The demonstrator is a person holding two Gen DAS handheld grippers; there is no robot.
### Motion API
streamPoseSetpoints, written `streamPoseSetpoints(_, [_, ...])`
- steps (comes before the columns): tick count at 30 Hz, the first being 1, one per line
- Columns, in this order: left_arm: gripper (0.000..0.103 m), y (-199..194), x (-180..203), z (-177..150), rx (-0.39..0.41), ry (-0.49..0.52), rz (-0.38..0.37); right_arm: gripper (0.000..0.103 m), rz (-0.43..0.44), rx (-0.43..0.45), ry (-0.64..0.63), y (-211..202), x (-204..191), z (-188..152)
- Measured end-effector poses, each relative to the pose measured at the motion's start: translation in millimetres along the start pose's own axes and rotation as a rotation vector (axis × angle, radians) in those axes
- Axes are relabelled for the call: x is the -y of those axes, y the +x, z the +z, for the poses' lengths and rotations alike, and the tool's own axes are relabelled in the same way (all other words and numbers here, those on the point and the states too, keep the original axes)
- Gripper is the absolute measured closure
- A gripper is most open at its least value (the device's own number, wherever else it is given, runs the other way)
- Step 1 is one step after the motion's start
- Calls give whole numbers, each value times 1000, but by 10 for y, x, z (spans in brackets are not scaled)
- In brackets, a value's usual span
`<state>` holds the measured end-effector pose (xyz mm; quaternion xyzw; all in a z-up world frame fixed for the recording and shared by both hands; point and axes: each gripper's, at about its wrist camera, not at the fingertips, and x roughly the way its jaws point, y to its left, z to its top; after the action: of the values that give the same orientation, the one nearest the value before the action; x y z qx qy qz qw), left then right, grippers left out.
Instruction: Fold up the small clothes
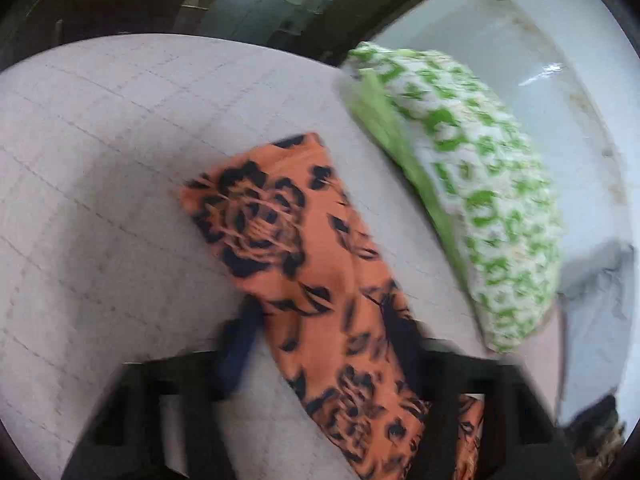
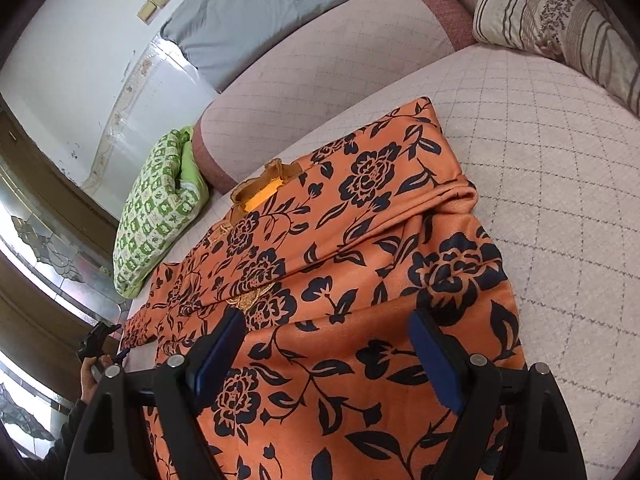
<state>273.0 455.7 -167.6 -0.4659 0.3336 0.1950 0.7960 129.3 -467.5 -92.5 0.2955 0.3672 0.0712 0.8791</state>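
Observation:
An orange garment with black flowers (image 2: 360,248) lies spread on a pale quilted couch seat (image 2: 540,184), one sleeve folded across its body. My right gripper (image 2: 328,344) is open just above the garment's lower part, its blue pads (image 2: 434,356) wide apart and empty. In the blurred left wrist view a narrow part of the garment (image 1: 320,272) runs between the fingers of my left gripper (image 1: 324,344). The jaws stand apart, one blue pad (image 1: 238,348) beside the cloth. The left gripper also shows far left in the right wrist view (image 2: 98,340).
A green and white patterned cushion (image 2: 156,208) lies at the couch's end, also in the left wrist view (image 1: 480,188). A striped pillow (image 2: 560,28) sits at the back right. A grey pillow (image 2: 260,12) leans on the couch back (image 2: 340,48).

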Motion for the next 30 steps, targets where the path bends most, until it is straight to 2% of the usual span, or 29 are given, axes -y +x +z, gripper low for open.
streamPoseSetpoints(1, [97,61,-38,24,-19,-12,55,18,-3,6,-5,-16,-6,-5])
streamPoseSetpoints(2, [97,75,-87,26,-20,-35,49,18,-6,9,-8,-23,-6,-9])
streamPoseSetpoints(3, [97,73,-47,20,-12,-13,68,18,-6,7,-11,-19,1,-11])
streamPoseSetpoints(5, [98,16,159,-25,23,87,160,18,-4,8,-6,-16,18,-13])
streamPoseSetpoints(6, [98,-28,244,-48,42,113,184,18,4,15,-2,-28,30,-11])
streamPoseSetpoints(8, [98,-273,631,-186,128,255,193,18,20,39,1,-80,48,-6])
streamPoseSetpoints(11, [98,-733,1379,-663,276,537,139,18,38,79,2,-177,91,15])
streamPoseSetpoints(13, [98,-1104,1932,-1217,371,712,48,18,70,109,28,-259,147,39])
streamPoseSetpoints(17, [97,-1490,2793,-2392,428,976,-148,18,110,159,70,-423,237,93])
streamPoseSetpoints(19, [97,-1537,3056,-3024,396,1075,-239,18,121,187,90,-517,291,113])
streamPoseSetpoints(20, [96,-1469,3177,-3403,342,1143,-278,18,125,195,104,-547,323,120])
streamPoseSetpoints(22, [92,-1254,3276,-3907,251,1222,-292,18,141,198,142,-568,398,125])
streamPoseSetpoints(23, [86,-1020,3290,-4211,150,1270,-287,17,148,195,163,-561,432,128])
streamPoseSetpoints(24, [55,-782,3284,-4420,24,1329,-261,17,156,188,181,-546,461,130])
streamPoseSetpoints(25, [49,-584,3239,-4555,-85,1362,-240,17,165,179,191,-530,473,133])
streamPoseSetpoints(26, [49,-377,3107,-4668,-192,1375,-205,17,172,170,197,-517,480,132])
streamPoseSetpoints(27, [49,-295,3010,-4693,-233,1385,-171,17,173,165,198,-513,474,129])
streamPoseSetpoints(28, [49,-310,2897,-4641,-224,1382,-159,17,177,163,193,-517,461,130])
streamPoseSetpoints(30, [47,-476,2778,-4424,-173,1365,-188,16,180,163,189,-527,444,129])
